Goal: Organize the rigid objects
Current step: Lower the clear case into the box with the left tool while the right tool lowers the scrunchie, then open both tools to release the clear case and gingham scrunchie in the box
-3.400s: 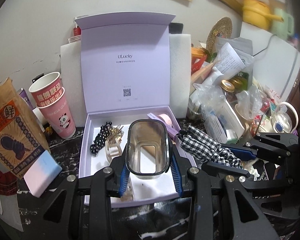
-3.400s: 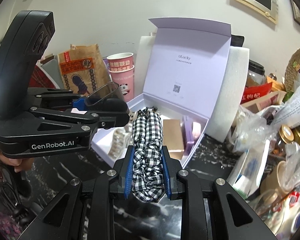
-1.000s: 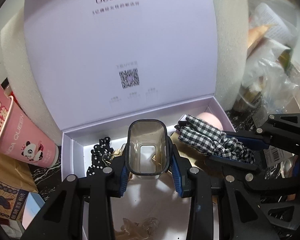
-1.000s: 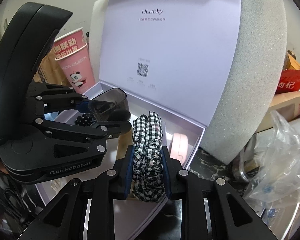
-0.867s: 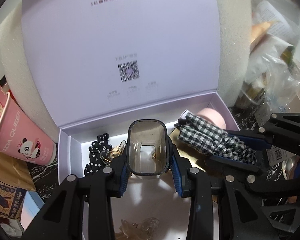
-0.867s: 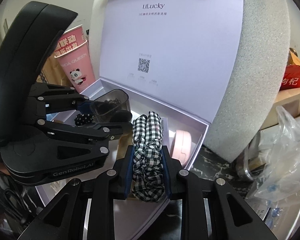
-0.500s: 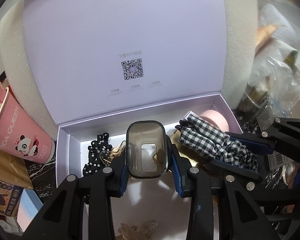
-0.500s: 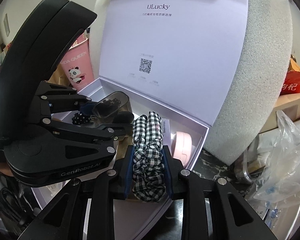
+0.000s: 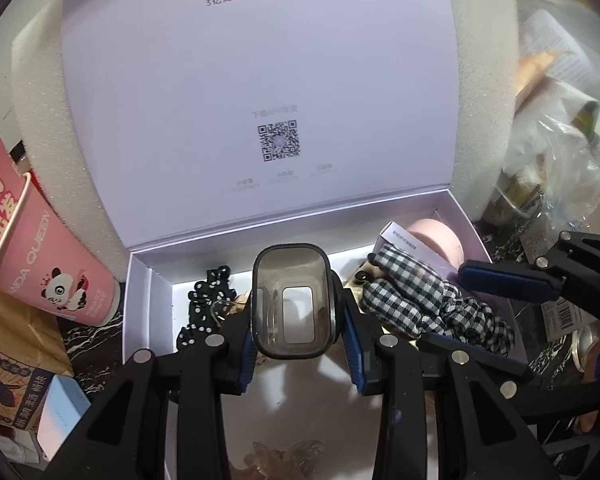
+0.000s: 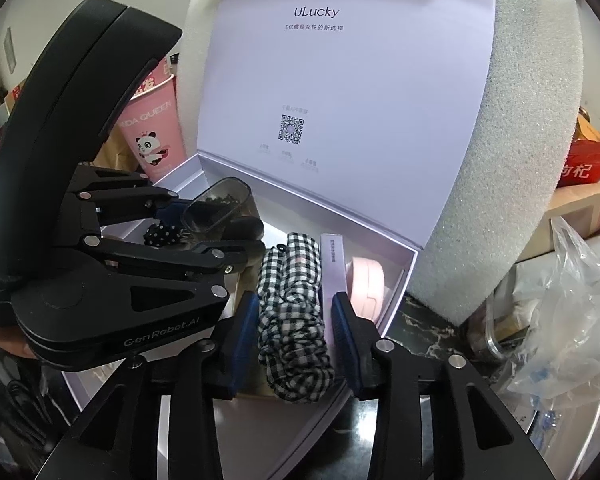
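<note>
Right gripper jaws just opening, gingham scrunchie released between them into lilac gift box. Left gripper clamps smoky plastic case above box; still to place.

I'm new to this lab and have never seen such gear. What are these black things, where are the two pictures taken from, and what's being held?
They are hand-held pincers, one per hand, each carrying its own forward-looking camera; each picture looks along one pincer. The left tool grips a smoky clear container. The right tool has just been opening; the checked scrunchie lies loose between its jaws, over the open lilac box. Inside are a polka-dot scrunchie and a pink round case. A pink panda cup stands beside the box.
</note>
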Action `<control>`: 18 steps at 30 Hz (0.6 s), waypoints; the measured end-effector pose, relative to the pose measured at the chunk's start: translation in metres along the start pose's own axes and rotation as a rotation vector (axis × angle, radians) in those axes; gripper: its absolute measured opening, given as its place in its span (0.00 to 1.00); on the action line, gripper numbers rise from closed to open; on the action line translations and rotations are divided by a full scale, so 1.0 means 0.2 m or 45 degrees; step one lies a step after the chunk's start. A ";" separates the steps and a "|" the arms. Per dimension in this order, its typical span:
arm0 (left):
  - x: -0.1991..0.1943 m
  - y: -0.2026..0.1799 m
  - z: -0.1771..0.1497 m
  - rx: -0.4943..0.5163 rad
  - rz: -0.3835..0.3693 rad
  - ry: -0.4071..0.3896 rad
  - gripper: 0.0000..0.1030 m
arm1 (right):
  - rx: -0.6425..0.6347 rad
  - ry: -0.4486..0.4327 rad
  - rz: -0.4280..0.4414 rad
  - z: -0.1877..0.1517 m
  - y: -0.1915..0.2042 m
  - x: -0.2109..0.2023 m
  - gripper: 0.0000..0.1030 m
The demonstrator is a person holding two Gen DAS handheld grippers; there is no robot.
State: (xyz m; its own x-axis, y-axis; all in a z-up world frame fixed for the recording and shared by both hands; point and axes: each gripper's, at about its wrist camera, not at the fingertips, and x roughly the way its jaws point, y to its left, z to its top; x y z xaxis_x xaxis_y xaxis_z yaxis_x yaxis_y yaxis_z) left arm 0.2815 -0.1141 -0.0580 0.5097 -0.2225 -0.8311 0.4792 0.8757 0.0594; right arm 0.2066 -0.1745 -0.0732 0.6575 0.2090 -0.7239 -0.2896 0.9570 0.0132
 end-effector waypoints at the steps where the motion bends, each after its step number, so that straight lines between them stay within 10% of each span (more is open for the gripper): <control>1: 0.00 0.00 0.00 -0.001 0.001 0.001 0.35 | 0.004 -0.001 0.001 0.00 0.00 0.00 0.39; 13: -0.11 0.02 -0.02 0.018 0.074 -0.042 0.36 | 0.077 0.007 -0.025 -0.02 -0.06 -0.07 0.51; 18: -0.17 0.03 -0.05 -0.005 0.086 -0.084 0.88 | 0.091 0.015 -0.038 -0.06 -0.11 -0.13 0.52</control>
State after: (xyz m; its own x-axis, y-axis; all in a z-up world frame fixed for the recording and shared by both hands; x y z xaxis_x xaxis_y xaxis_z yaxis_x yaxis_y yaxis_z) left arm 0.2609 -0.0975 -0.0349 0.5867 -0.1902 -0.7872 0.4391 0.8915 0.1119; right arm 0.1880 -0.2037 -0.0621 0.6570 0.1780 -0.7326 -0.2193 0.9748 0.0402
